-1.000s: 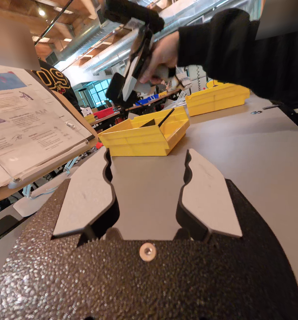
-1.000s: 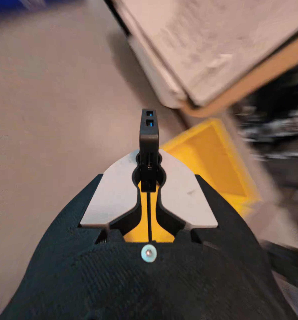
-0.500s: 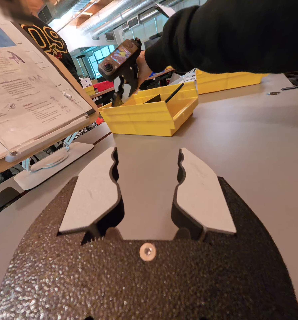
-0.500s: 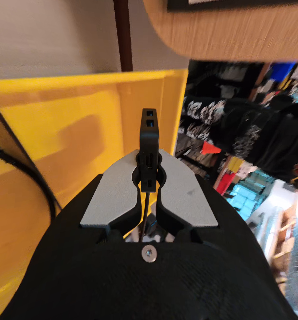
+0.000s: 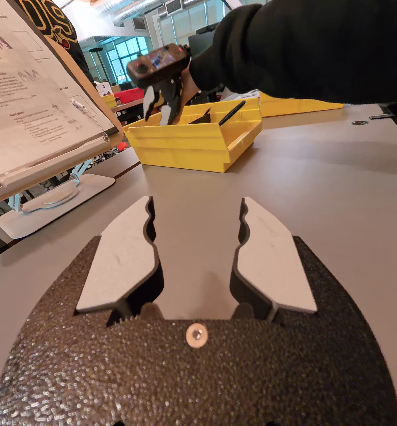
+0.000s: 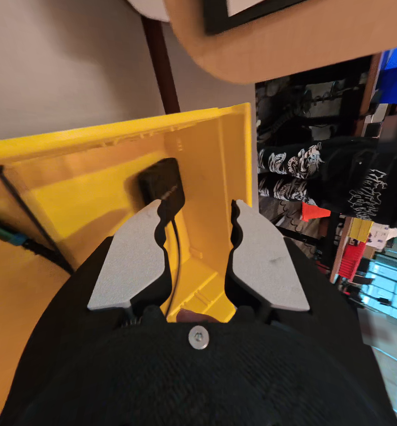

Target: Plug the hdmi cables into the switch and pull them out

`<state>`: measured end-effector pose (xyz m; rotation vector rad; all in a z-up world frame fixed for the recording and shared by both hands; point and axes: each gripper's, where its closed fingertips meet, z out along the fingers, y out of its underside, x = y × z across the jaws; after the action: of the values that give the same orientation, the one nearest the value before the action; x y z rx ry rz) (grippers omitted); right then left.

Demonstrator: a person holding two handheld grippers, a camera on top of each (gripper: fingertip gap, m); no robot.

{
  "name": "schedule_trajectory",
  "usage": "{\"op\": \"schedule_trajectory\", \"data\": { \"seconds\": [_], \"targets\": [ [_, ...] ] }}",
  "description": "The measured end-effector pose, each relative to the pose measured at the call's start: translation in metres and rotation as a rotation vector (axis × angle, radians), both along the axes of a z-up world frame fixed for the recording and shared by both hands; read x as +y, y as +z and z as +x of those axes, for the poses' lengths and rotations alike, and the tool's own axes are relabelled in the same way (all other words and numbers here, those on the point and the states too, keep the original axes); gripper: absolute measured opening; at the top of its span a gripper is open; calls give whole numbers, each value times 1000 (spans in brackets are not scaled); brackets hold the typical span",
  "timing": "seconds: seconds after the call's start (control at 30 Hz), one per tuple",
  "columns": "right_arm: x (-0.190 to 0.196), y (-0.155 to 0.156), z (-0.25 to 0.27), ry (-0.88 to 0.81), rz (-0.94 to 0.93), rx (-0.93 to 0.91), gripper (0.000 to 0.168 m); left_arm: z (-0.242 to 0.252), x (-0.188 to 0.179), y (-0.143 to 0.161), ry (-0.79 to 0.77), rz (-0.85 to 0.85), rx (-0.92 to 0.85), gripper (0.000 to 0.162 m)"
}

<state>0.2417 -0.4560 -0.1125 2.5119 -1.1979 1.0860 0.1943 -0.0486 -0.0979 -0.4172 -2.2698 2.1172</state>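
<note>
In the right wrist view, the small black switch [image 6: 160, 182] lies inside the yellow bin [image 6: 77, 196], near its far corner, with a thin black lead [image 6: 176, 253] trailing back from it. My right gripper [image 6: 197, 202] is open and empty just above it; the left fingertip is close to the switch. A dark cable with a blue-green end [image 6: 8, 237] lies at the bin's left, behind a black divider [image 6: 26, 214]. My left gripper [image 5: 197, 200] is open and empty over the bare grey table [image 5: 308, 184]. The left wrist view shows the right gripper [image 5: 157, 110] dipping into the bin [image 5: 181, 143].
A tilted document stand [image 5: 31, 92] with a white base [image 5: 54, 200] stands at the left, next to the bin. A second yellow bin [image 5: 296, 106] sits farther back. A person's black sleeve [image 5: 308, 46] reaches across above the table.
My right gripper has opened and let go of the switch, which now lies in the yellow bin. The left gripper has shifted slightly and stays open.
</note>
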Motion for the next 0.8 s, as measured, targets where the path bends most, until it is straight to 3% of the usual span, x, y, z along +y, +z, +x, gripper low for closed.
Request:
{"op": "schedule_trajectory", "data": {
  "seconds": [0.13, 0.27, 0.4, 0.47, 0.57, 0.63, 0.7, 0.8],
  "targets": [
    [23, 39, -13, -123, 137, -196, 74, 2, 0, -1, 12, 4, -5, 71],
    [95, 77, -48, -159, 342, -471, 79, 11, 1, 5, 61, -22, -4, 71],
    [201, 76, -99, -32, 602, -642, 79, 32, 11, 33, 181, -137, 60, 68],
    [227, 60, -127, -47, 640, -662, 79, 54, 26, 57, 326, -158, 89, 67],
    [238, 37, -167, -143, 596, -670, 79, 125, 67, 83, 711, -5, -3, 65],
    [244, 29, -184, -174, 608, -678, 78, 174, 92, 98, 885, 142, -73, 70],
    [253, 25, -189, -166, 635, -657, 79, 214, 108, 104, 987, 336, -86, 76],
    [261, 29, -188, -149, 672, -684, 79, 267, 108, 112, 1071, 451, -31, 77]
  ]
}}
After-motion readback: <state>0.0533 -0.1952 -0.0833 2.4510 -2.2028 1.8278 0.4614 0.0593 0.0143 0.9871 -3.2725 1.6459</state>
